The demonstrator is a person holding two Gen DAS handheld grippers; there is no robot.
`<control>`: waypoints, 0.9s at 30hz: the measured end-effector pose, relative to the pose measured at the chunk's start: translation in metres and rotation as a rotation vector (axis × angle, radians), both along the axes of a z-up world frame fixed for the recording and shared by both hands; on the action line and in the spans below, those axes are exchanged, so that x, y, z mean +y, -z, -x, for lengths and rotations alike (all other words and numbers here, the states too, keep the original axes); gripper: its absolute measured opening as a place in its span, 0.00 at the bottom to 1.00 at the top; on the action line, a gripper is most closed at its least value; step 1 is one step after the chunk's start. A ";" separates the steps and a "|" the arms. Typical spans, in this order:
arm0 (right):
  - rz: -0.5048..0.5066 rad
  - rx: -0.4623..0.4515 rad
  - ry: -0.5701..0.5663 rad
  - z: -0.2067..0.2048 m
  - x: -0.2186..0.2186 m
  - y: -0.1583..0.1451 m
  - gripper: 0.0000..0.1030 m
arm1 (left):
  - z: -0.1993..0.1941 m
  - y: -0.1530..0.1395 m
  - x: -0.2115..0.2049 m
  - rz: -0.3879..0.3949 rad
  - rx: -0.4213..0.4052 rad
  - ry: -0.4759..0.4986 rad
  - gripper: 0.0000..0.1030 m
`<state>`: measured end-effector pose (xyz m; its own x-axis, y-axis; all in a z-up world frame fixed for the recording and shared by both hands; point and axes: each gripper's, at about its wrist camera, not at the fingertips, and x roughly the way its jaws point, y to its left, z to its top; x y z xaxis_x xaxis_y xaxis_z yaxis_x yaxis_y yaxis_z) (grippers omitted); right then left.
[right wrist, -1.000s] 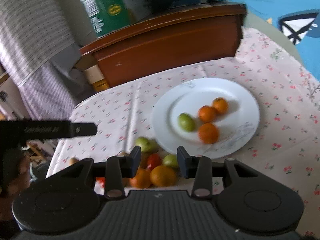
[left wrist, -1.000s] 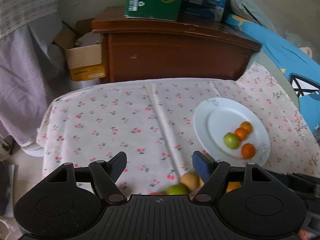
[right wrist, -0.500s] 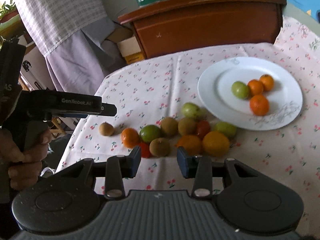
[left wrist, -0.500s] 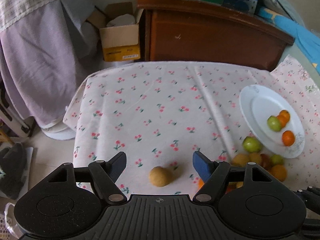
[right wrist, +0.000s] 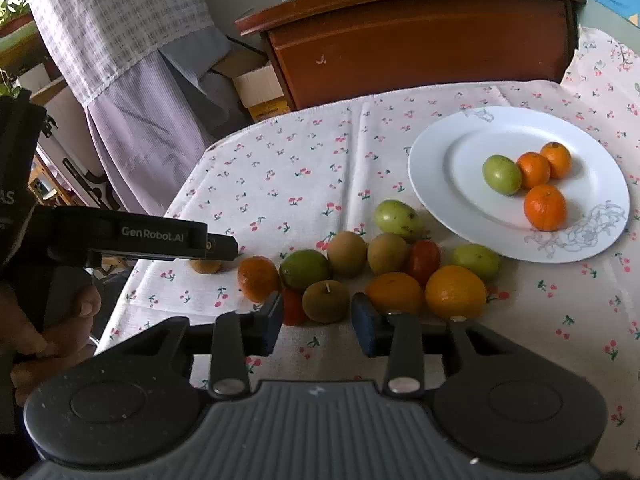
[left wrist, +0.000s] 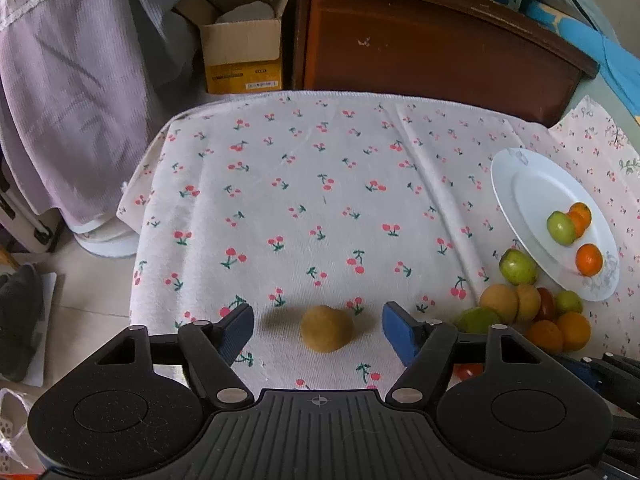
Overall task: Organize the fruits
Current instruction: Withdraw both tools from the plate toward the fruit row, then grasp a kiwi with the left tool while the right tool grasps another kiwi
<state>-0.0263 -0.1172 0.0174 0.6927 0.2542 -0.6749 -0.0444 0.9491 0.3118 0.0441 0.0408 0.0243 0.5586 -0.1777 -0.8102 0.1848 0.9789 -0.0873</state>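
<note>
left gripper (left wrist: 318, 330) jaws closing around a lone brown fruit (left wrist: 326, 328) on the cloth (left wrist: 320, 200), pads clear; right gripper (right wrist: 317, 318) jaws closing around a brown fruit (right wrist: 325, 301) in the pile, untouched.

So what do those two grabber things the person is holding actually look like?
Both grippers, left and right, are black plastic with a ribbed body, two round discs, silver pivot screws and blue ribbed pads. The left one carries white GenRobot.AI lettering.
</note>
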 end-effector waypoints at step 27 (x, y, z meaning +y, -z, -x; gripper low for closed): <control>-0.038 0.030 0.045 -0.005 -0.007 0.004 0.26 | 0.014 -0.009 -0.010 -0.010 -0.085 0.043 0.25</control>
